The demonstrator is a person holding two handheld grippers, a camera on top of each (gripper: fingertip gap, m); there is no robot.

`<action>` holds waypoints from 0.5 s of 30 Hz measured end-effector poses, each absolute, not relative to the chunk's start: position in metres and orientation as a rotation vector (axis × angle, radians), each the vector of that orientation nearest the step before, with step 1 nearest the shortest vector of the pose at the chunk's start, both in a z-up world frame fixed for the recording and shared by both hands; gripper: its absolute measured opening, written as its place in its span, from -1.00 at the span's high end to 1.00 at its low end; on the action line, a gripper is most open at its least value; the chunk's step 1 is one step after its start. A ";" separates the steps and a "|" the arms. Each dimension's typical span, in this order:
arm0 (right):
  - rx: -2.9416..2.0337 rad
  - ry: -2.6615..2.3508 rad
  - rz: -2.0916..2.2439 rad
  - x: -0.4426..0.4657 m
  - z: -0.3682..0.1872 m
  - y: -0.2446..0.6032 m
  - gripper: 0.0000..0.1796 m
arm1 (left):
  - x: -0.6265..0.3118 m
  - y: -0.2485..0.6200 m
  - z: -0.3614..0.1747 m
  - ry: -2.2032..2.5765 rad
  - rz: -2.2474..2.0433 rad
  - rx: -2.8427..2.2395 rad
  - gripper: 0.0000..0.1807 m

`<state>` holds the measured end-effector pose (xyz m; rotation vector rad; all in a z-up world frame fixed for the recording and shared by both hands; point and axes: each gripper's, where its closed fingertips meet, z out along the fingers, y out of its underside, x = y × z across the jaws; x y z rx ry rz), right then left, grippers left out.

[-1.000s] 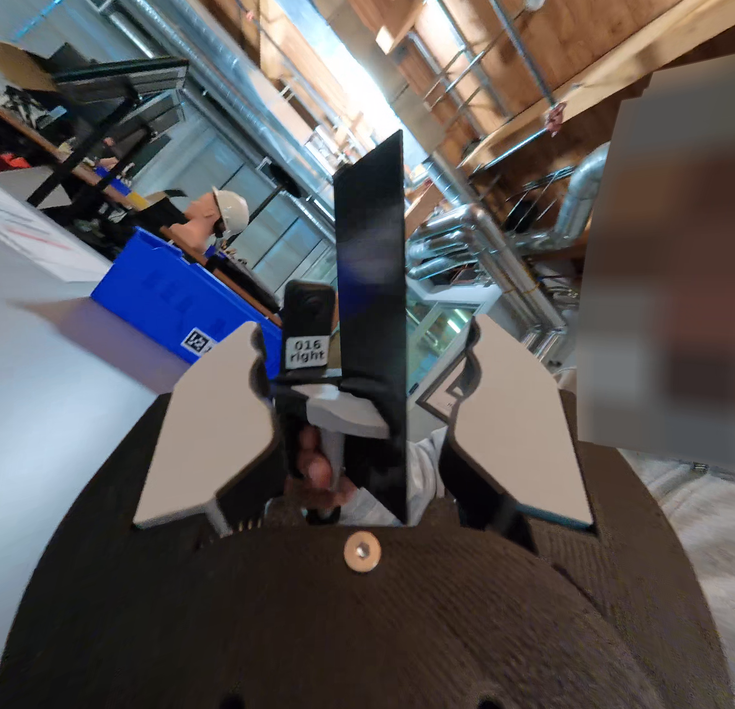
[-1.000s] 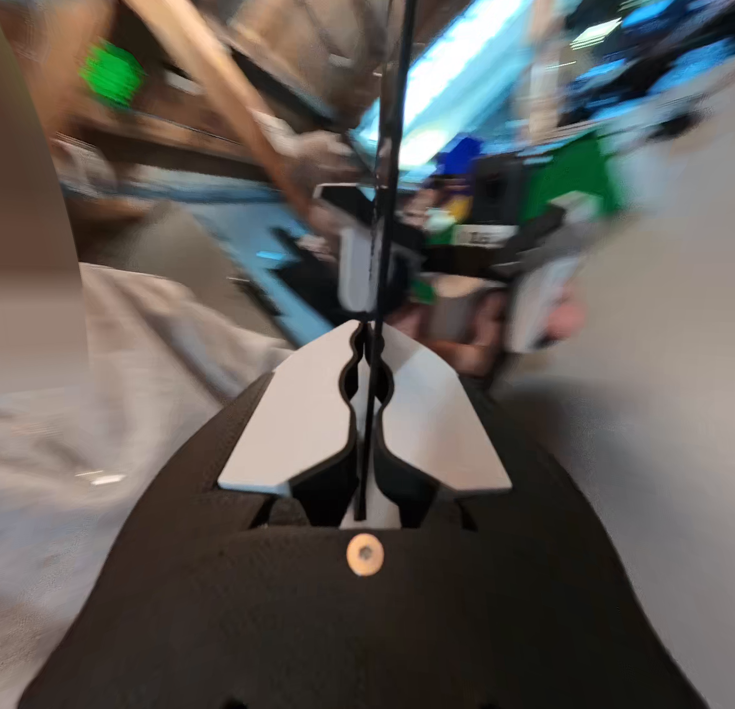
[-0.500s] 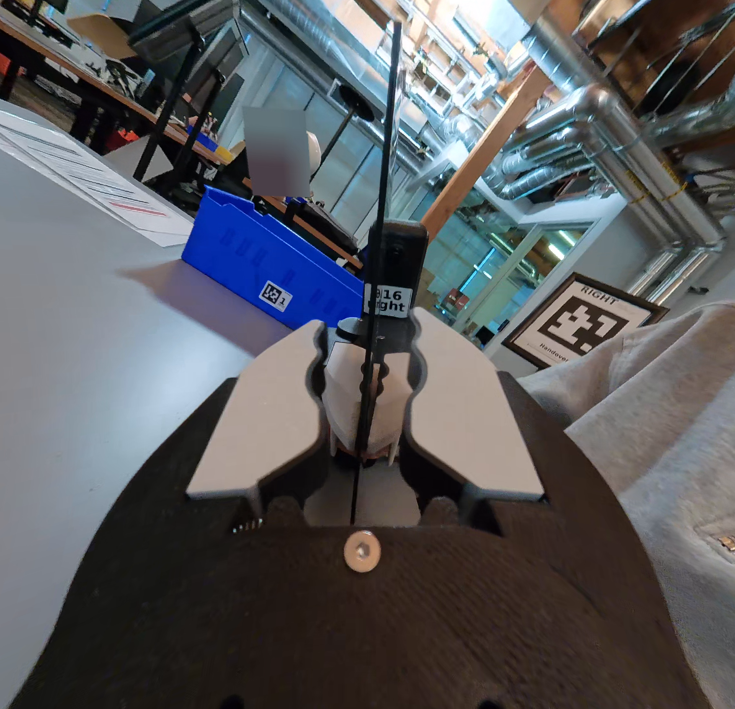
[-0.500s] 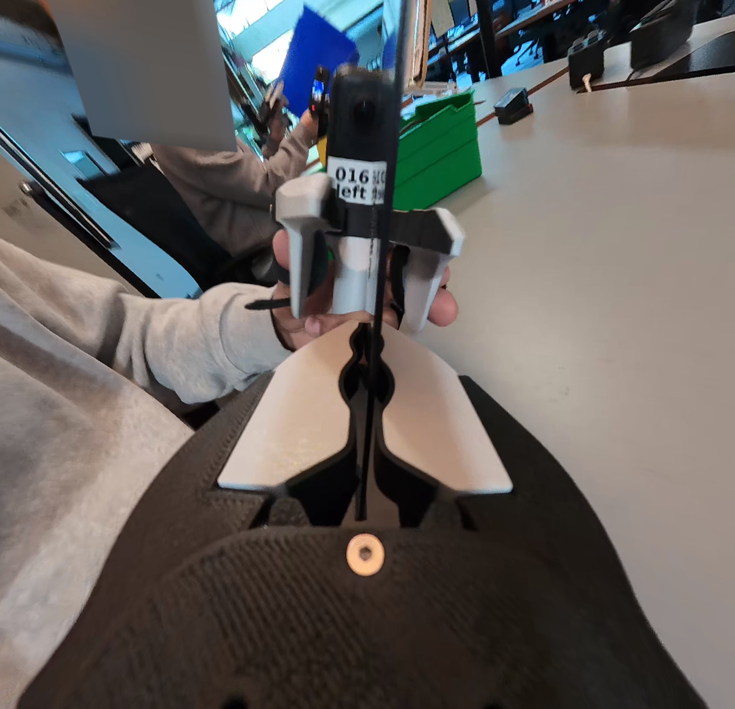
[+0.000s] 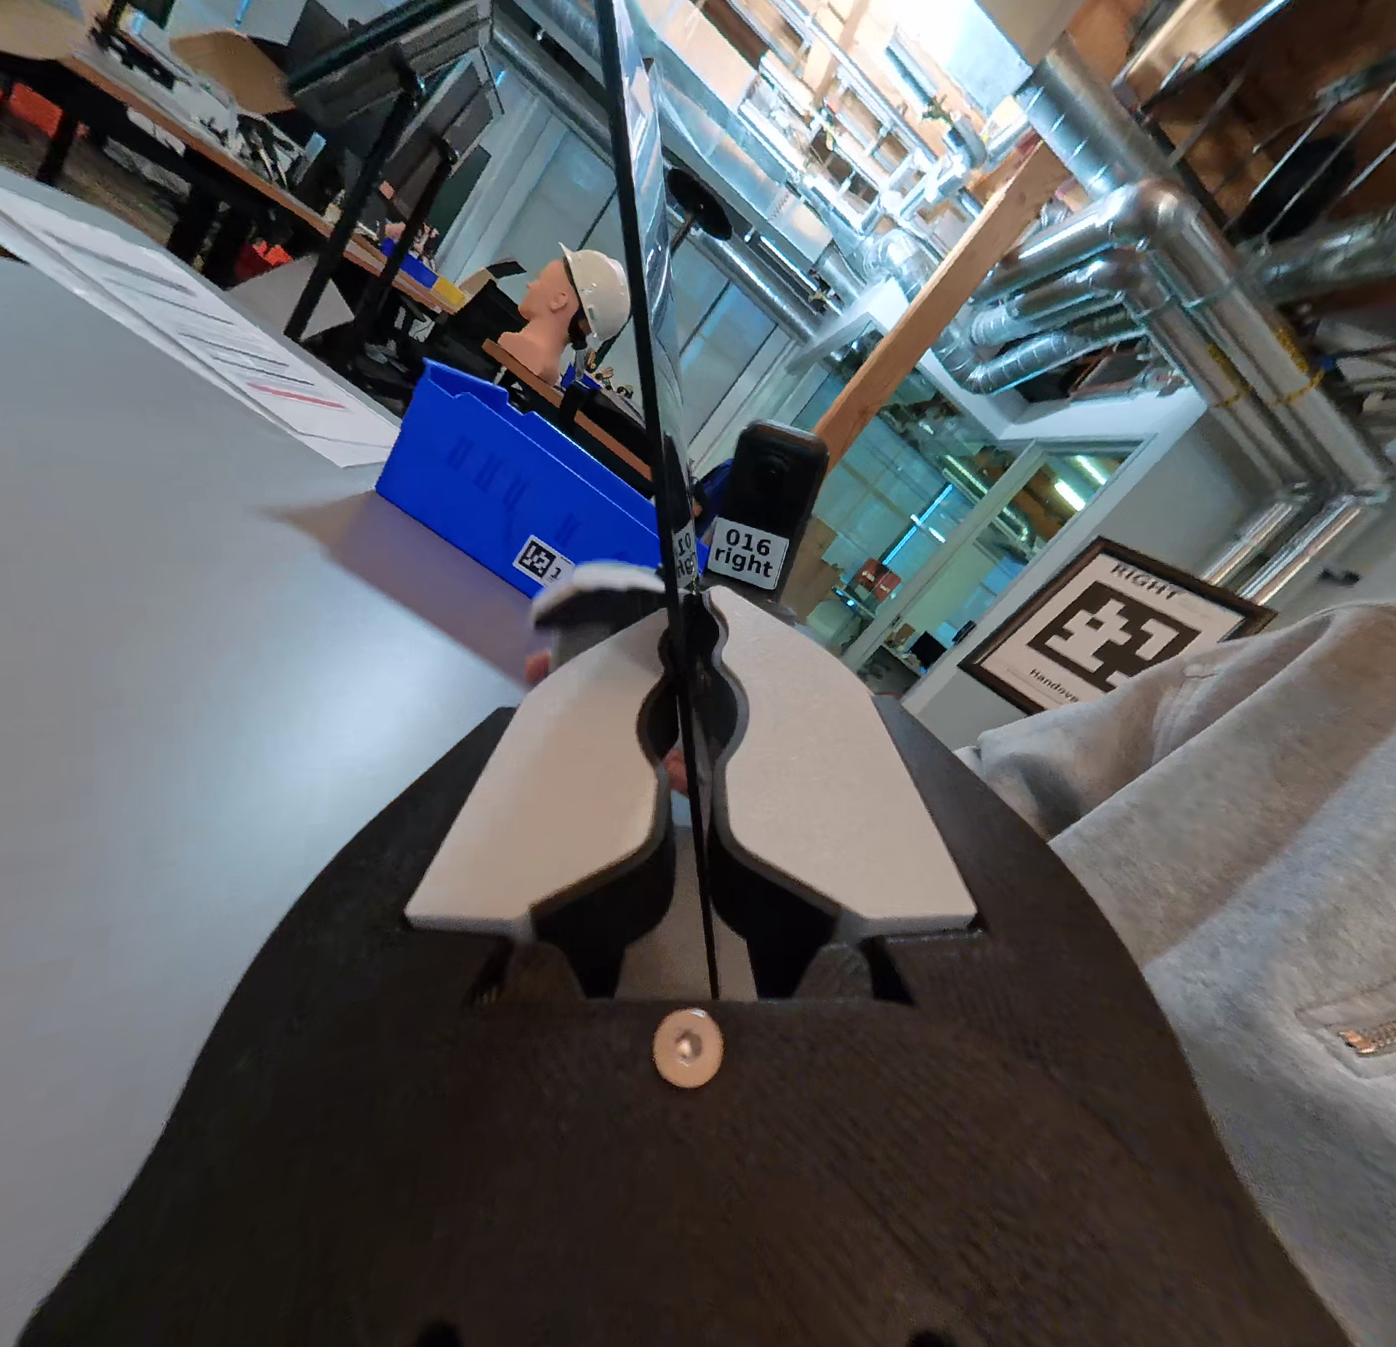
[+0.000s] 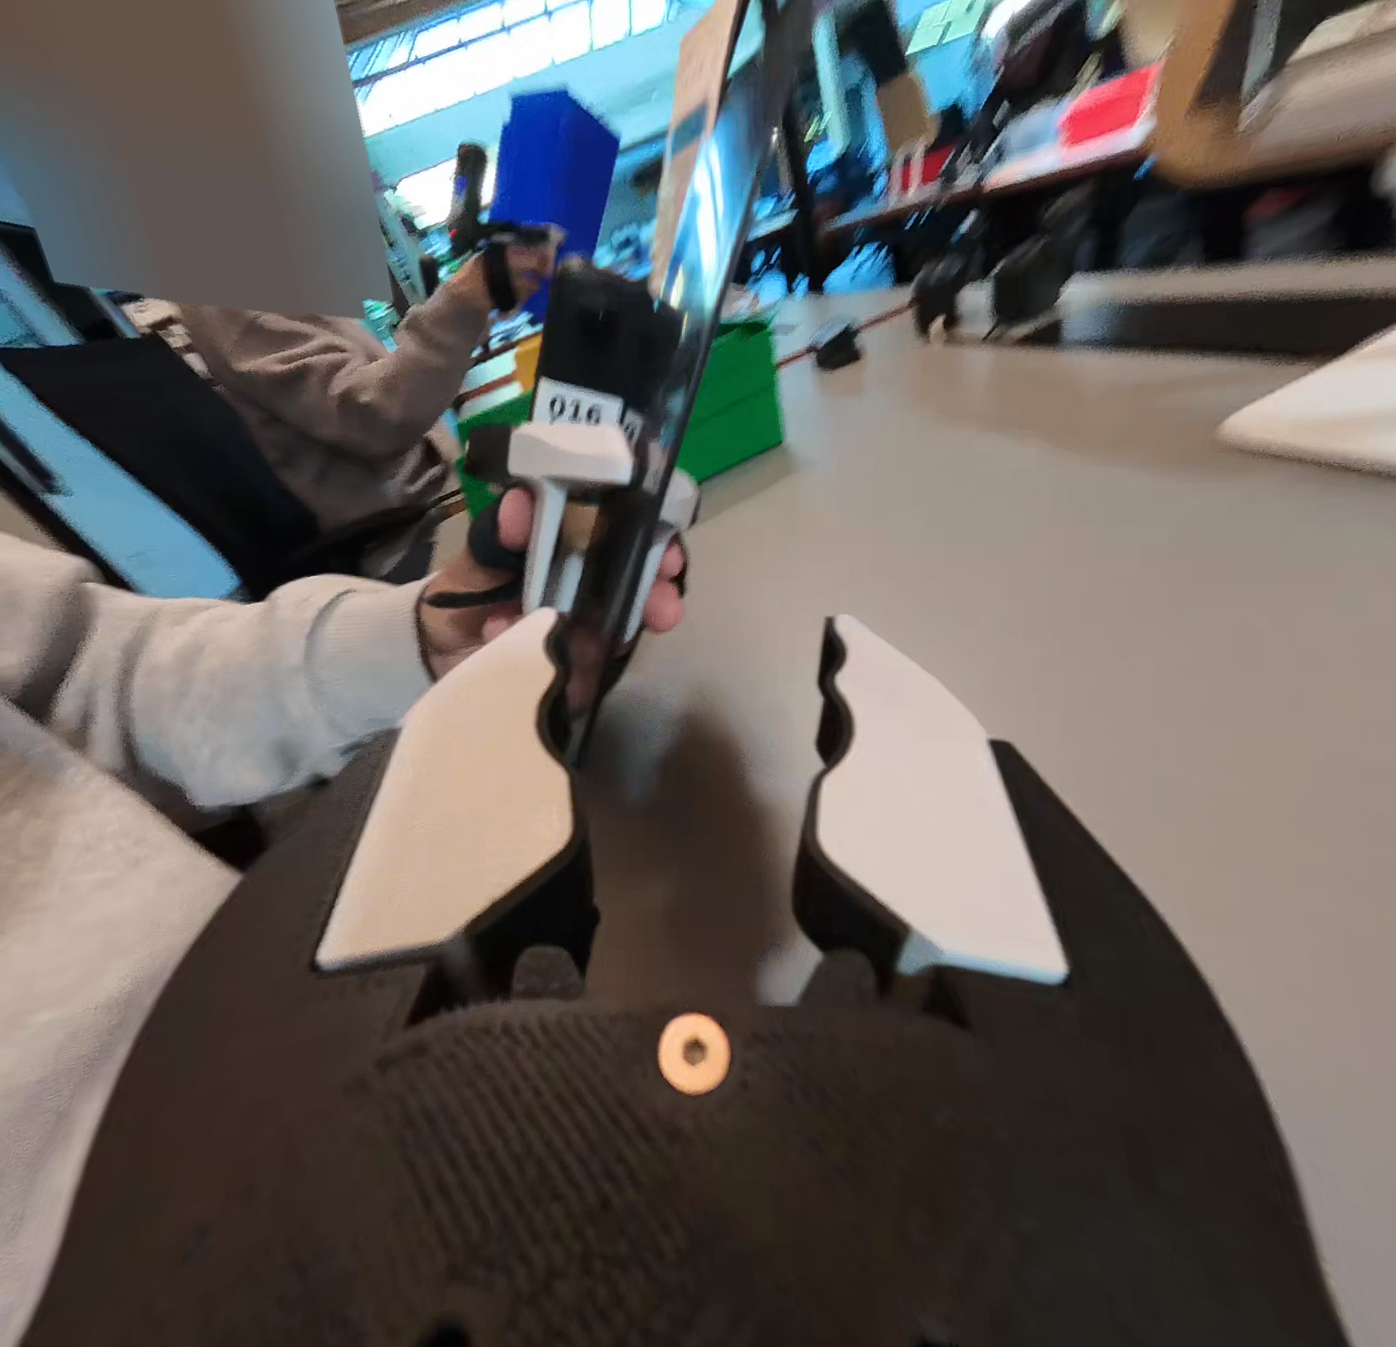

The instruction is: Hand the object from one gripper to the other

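Thin, flat, glossy black plate clamped edge-on between the pale grey fingers of the left gripper, standing upright and reaching far above the fingertips. Long front edge a straight dark line in the left wrist view, lower end down in the gap near the black gripper body.

Right gripper with fingers wide apart, gripping nothing. In the right wrist view, same plate tilted, lower edge just beside the inner face of the near-left finger; touching or not, cannot tell. Bare gap across to the other finger, grey table top visible through it.

Left gripper also farther off in that view, held in a hand with a light grey sleeve.

Around: blue plastic bin on the table well ahead in the left wrist view, white printed sheet beyond it to the left, framed black-and-white marker board off to the right. Green plastic bin behind the plate in the right wrist view, white flat slab at the far right edge. Wide stretch of bare table to the right of the open fingers.
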<state>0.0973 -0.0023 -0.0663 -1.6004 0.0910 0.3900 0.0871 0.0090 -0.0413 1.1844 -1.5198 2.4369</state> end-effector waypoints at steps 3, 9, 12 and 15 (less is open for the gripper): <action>-1.523 0.040 0.177 0.115 -0.053 -0.010 0.03 | 0.089 0.010 -0.047 -1.489 2.384 1.201 0.96; -1.500 -0.134 0.037 0.100 -0.048 -0.009 -0.25 | 0.085 0.001 -0.055 -1.427 2.254 1.161 0.96; -1.495 -0.140 0.041 0.099 -0.048 -0.010 -0.23 | 0.082 -0.005 -0.061 -1.407 2.167 1.139 0.95; -1.428 -0.102 0.042 0.106 -0.035 -0.018 -0.18 | 0.079 -0.011 -0.065 -1.389 2.097 1.113 0.96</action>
